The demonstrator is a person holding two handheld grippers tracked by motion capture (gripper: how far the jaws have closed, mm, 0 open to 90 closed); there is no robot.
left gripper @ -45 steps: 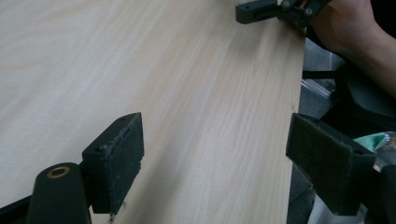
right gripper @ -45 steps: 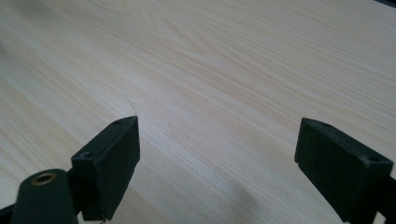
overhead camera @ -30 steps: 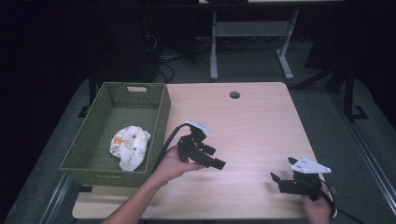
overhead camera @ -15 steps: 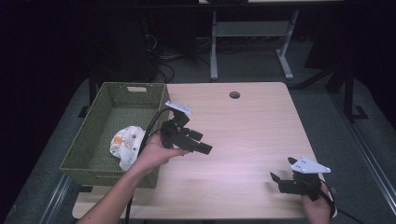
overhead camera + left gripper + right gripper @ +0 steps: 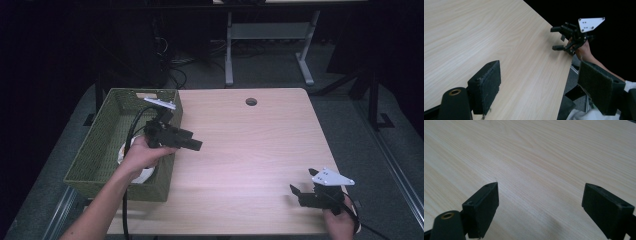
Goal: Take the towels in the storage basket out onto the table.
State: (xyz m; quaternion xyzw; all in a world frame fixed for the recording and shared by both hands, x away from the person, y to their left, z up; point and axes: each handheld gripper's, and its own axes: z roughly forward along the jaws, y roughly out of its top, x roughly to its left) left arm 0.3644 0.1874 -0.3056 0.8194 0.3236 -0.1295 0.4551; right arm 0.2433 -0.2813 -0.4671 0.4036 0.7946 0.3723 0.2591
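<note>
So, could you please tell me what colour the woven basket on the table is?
The woven basket is olive green, seen best in the high view.

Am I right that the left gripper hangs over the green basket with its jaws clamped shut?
Not quite. The left gripper does hang at the green basket, over its right rim, but its jaws stand wide apart with nothing between them; the left gripper view shows that plainly.
</note>
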